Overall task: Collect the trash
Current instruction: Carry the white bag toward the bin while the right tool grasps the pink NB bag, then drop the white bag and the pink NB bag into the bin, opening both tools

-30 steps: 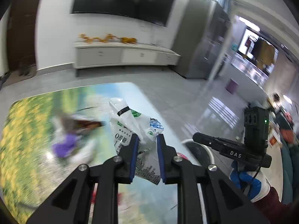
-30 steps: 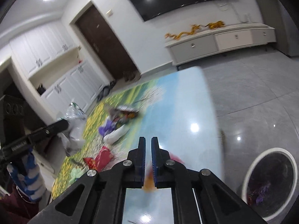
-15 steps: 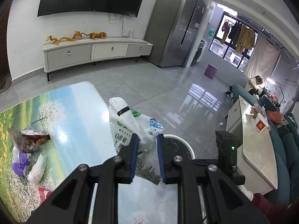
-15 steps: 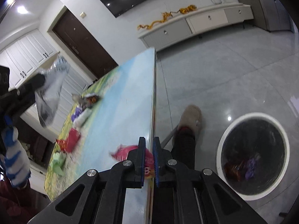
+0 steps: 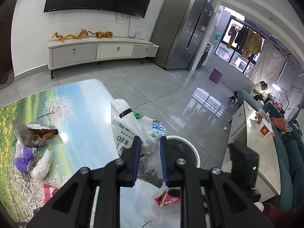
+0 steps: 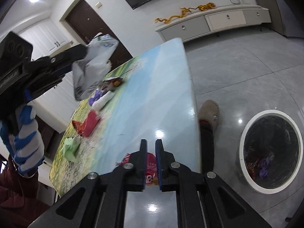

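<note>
1. Landscape-print table [image 6: 152, 87], glossy, strewn with litter.
2. Round white-rimmed trash bin [image 6: 270, 153] on the grey floor beside the table, wrappers inside.
3. White printed plastic bag [image 5: 133, 129], clamped between the left gripper [image 5: 149, 142] jaws, held aloft above the table edge near the bin.
4. Red snack packet [image 6: 151, 172], pinched in the right gripper [image 6: 151, 146] at the table's near edge.
5. Red wrapper [image 6: 87, 122], green scrap [image 6: 71, 148], purple-and-white wad [image 6: 100, 97] lying on the tabletop, apart.
</note>
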`<state>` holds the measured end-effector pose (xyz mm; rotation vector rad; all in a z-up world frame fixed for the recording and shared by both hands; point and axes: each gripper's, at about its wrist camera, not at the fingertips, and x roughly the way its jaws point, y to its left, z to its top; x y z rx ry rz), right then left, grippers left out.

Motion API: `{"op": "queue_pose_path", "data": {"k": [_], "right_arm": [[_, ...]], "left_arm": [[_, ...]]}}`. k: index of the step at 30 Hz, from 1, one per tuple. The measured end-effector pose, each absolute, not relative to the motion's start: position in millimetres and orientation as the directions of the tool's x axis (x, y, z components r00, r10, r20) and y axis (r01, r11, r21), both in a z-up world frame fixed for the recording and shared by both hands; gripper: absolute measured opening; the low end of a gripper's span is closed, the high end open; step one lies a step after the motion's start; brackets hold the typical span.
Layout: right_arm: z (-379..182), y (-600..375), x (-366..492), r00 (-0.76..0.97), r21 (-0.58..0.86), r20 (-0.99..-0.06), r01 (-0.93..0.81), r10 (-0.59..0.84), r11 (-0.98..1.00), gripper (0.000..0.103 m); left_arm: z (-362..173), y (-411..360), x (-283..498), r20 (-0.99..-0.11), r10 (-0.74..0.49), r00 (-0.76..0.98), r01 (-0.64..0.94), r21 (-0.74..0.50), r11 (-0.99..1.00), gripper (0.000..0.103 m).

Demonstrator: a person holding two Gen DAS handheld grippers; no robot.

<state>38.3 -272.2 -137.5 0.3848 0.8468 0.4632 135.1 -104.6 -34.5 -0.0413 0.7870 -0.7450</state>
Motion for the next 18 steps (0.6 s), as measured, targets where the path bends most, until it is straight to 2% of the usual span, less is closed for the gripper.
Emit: {"op": "queue_pose_path", "data": {"k": [1,2,13,18], "right_arm": [[-134.1,-272.0,35.6,0.585,0.487,-0.620,-0.235,0.523,0.841,0.062],[-130.4,-271.7,32.4,0.597,0.468,-0.620,-0.239,0.509,0.851,0.068],[-138.5,-240.5,19.6,0.556,0.254,-0.708,-0.375,0.436,0.891,0.068],[-150.9,-229.8,26.6,0.546,0.221,-0.724,-0.397,0.423,0.891,0.045]], "left_arm": [[-35.1,-102.0,134.7,-0.627,-0.622,0.470,0.589,-0.302,0.749,0.019],[-35.0,-100.4,134.6,-0.626,-0.622,0.470,0.587,-0.304,0.750,0.019],[-40.9,-93.4,125.1,-0.633,-0.616,0.469,0.577,-0.309,0.756,0.019],[-40.0,-93.1,123.2,-0.640,-0.603,0.476,0.573,-0.295,0.765,0.019]]}}
